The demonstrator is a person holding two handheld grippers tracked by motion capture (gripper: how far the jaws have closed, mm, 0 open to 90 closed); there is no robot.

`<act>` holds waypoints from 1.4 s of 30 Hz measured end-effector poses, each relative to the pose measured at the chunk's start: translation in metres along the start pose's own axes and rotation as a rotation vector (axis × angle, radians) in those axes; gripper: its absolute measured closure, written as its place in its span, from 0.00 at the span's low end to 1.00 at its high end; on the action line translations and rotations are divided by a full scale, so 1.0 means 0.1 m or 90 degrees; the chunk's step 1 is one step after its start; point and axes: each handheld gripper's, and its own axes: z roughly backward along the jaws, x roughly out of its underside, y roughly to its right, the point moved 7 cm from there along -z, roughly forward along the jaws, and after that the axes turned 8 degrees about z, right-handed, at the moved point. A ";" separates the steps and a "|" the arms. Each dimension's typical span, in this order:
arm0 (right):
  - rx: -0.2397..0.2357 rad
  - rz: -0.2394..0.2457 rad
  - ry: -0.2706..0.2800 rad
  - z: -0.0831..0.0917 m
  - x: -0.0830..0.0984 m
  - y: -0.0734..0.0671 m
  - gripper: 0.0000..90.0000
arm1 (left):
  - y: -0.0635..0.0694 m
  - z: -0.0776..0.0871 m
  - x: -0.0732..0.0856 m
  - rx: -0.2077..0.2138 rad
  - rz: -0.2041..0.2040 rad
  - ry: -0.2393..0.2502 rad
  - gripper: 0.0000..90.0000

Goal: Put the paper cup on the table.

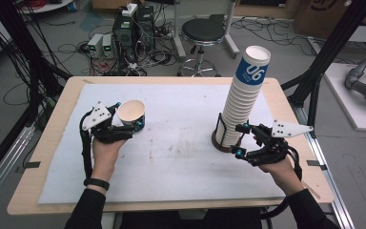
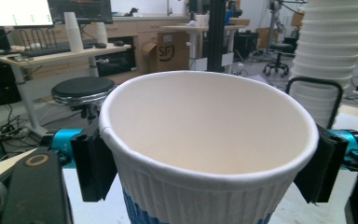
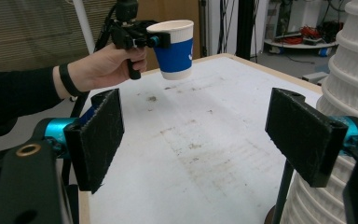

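A white paper cup with a blue band [image 1: 132, 116] hangs upright above the left part of the table, and my left gripper [image 1: 126, 122] is shut on it. In the left gripper view both black pads press the cup [image 2: 209, 140] just under its rim. The right gripper view has the same cup [image 3: 175, 51] held clear of the table by the left gripper [image 3: 137, 38]. A tall stack of paper cups [image 1: 243, 98] stands in a black wire holder at the right. My right gripper [image 1: 239, 140] stands open beside the stack's foot; nothing is between its pads [image 3: 95, 140], and the stack [image 3: 354, 93] is just outside them.
A white mat [image 1: 171, 157] covers most of the wooden table [image 1: 52, 143]. Behind the table on the floor are a black stool [image 1: 202, 31], electronics boxes [image 1: 128, 33] and many cables. Black frame posts [image 1: 329, 52] rise at both sides.
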 end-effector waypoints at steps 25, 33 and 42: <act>0.004 0.002 -0.006 -0.02 0.06 0.01 0.22 | -0.45 -0.20 0.50 -0.068 0.028 -0.060 0.24; 0.003 0.000 -0.007 -0.02 0.07 0.01 0.22 | -0.53 -0.26 0.58 -0.090 0.027 -0.060 0.24; 0.005 -0.005 -0.008 -0.02 0.08 0.02 0.22 | -0.56 -0.30 0.68 -0.093 0.031 -0.085 0.24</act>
